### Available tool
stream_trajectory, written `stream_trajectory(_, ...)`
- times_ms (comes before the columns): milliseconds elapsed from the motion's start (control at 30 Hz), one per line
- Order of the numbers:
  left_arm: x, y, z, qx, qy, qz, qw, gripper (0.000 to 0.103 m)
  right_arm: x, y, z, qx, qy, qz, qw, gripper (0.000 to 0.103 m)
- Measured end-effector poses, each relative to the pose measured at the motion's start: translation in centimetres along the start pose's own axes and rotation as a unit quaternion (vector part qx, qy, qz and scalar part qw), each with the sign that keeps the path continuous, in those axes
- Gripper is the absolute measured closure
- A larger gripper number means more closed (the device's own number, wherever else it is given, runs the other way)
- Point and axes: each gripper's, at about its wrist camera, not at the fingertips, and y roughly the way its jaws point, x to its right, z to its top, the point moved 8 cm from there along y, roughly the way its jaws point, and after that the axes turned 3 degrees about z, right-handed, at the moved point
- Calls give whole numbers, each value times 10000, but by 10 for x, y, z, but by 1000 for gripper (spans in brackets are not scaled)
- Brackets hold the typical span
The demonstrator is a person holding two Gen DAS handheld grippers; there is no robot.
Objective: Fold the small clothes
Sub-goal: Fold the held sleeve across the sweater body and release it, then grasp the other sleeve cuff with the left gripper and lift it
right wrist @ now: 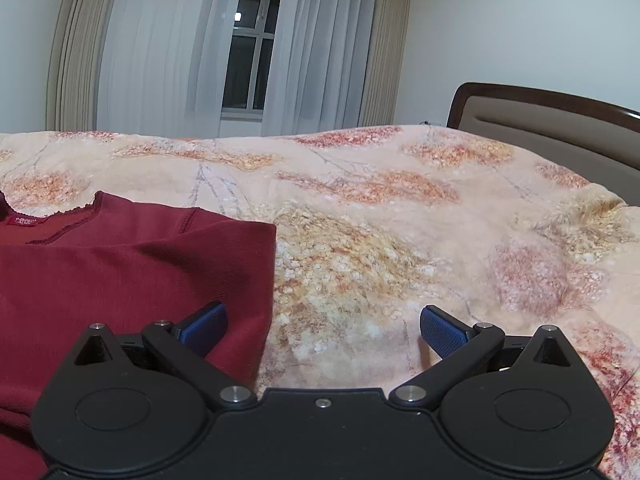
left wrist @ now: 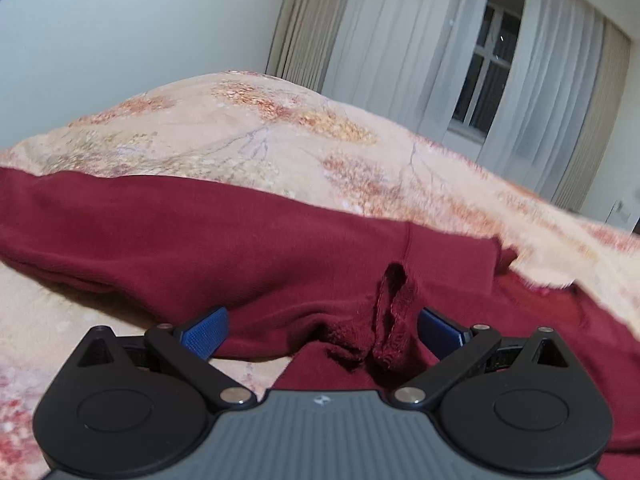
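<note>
A dark red knit garment [left wrist: 200,232] lies on a bed covered by a peach floral blanket [left wrist: 248,136]. In the left wrist view it stretches across the middle of the frame as a long folded band, with a sleeve cuff [left wrist: 384,320] bunched up in the near foreground. A fold of the blanket overlaps the garment at the far right. The left gripper [left wrist: 322,330] hangs just above this cuff with its blue-padded fingers [left wrist: 206,332] spread wide, one on each side of the bunched fabric, gripping nothing.

In the right wrist view the same garment [right wrist: 140,280] occupies the near left, its scalloped neckline and a red label [right wrist: 26,221] at the far left edge; its right-hand edge runs straight toward the camera. The right gripper [right wrist: 324,330] is likewise spread apart and empty, its left finger [right wrist: 206,328] over the garment's edge, its right finger over bare blanket [right wrist: 400,240].

Beyond the bed stand pale curtains [right wrist: 160,48], a dark window [right wrist: 250,48] and, at far right, a brown-framed headboard [right wrist: 540,120].
</note>
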Motion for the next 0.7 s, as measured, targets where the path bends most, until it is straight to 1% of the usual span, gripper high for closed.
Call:
stream_trajectory(67,-8,-12,6,33,-171,-77,9998,0,2,-2,4,27,47,70,10000,1)
stream_trajectory(167,-25,-32,14,71,-232,-73,9997,0,3,-14,15,70,66,235,9997,1)
stream_trajectory(233,-44,-44,19,120,-300,52,9995,0,2,-29,21,161,-25,286,9995,1)
stream_trajectory(300,-70,-55,24,153,-388,264,9988,0,-2,-46,25,207,-163,439,9987,1)
stream_trajectory(433,-135,-69,33,217,-717,834,9937,0,-21,-82,23,120,-482,1037,9934,1)
stream_trajectory(500,-170,-72,36,195,-944,1114,9891,0,-35,-106,18,103,-610,1400,9882,1)
stream_trajectory(533,-187,-72,36,185,-1087,1185,9868,0,-41,-118,16,131,-626,1575,9854,1)
stream_trajectory(633,-228,-71,38,187,-1664,1183,9788,0,-60,-151,8,158,-440,2074,9771,1)
stream_trajectory(700,-246,-72,39,324,-2063,992,9729,0,-75,-170,2,168,-309,2407,9700,1)
